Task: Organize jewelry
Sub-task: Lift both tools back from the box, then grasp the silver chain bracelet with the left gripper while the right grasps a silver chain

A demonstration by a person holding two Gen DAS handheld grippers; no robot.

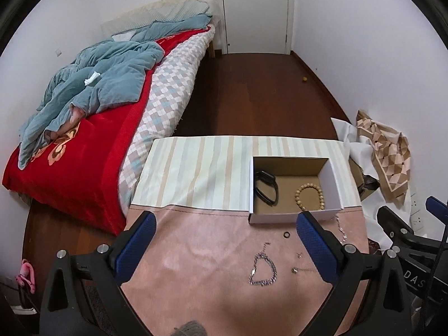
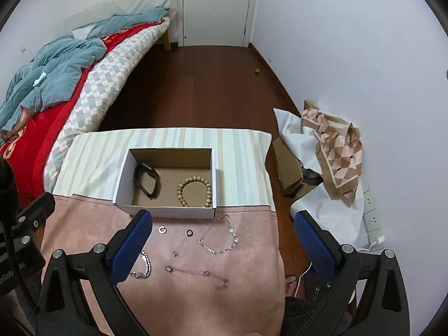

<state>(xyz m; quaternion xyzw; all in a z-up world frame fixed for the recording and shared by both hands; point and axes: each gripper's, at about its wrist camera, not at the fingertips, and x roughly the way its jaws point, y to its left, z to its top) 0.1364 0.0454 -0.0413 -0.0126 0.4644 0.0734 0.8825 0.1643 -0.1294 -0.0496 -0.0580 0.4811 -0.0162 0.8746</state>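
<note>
A small table (image 2: 84, 151) stood near a bed (image 1: 84, 151), covered at its far half by pale striped cloth and at its near half by soft, suede-like pink cloth (image 2: 84, 238). An open cardboard box (image 2: 168, 211), white outside and brown inside, sat where the two cloths met, toward the right edge of the tabletop in the left camera's view. Inside lay a black watch band (image 2: 147, 180) against the left wall and a round bracelet of tan wooden beads (image 2: 193, 191) toward the right wall.

The rest of the jewelry was spread on the pink cloth, in front of the box. Just beside the box's front wall were two small rings (image 2: 161, 229), one silver and one darker (image 2: 189, 232). To their right a thin silver chain with clear stones (image 2: 221, 235) formed a loose loop. Nearer the camera lay a tiny earring-like piece (image 2: 175, 253), too small to make out, and a fine chain (image 2: 196, 273) stretched sideways with small links at its ends. A heavier flat-linked silver chain (image 1: 262, 270) lay in a rough triangle; in the right camera's view the finger hid half of it.

The left gripper (image 1: 226, 245) hovered above the near part of the tabletop, its blue-padded fingers (image 1: 137, 246) spread wide, holding nothing. The right gripper (image 2: 221, 246) also stood wide open and empty, with one finger over the cloth and the other past the table's right edge. Crumpled patterned fabric (image 2: 336, 151) and cardboard lay on the wooden floor to the right.
</note>
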